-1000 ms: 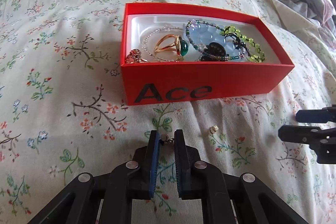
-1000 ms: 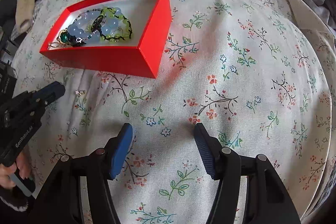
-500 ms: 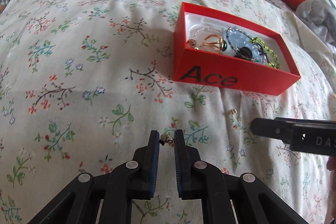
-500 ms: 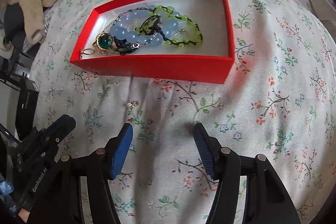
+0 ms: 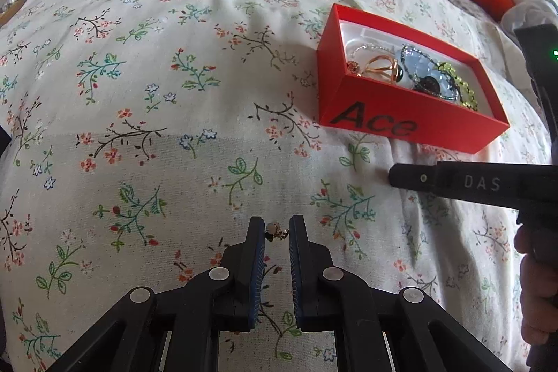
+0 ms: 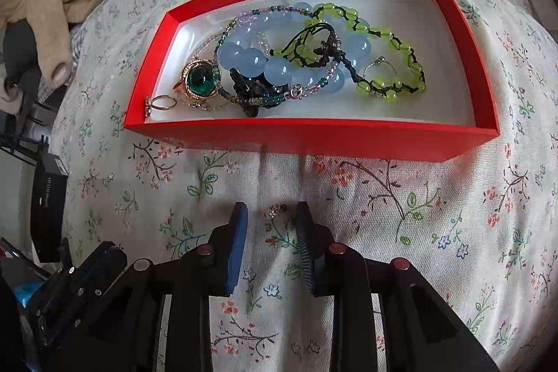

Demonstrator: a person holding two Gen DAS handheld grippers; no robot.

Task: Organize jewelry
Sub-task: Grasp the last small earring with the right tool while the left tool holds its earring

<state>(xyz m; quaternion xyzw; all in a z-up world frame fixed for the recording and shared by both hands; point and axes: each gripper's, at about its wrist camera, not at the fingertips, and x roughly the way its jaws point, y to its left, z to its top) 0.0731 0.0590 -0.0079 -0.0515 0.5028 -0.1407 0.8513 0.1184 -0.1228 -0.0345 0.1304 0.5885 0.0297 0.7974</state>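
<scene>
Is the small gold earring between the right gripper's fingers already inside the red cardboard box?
No: the small gold earring lies on the floral bedsheet in front of the red cardboard box, between the right gripper fingers.

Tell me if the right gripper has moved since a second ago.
Yes. The right gripper has moved toward the red box, which now fills more of its view, and its jaws now flank a small earring on the bedspread.

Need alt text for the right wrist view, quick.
The right gripper, jaws open, straddles a small earring lying on the floral bedspread, just before a red box holding bead bracelets and rings.
</scene>
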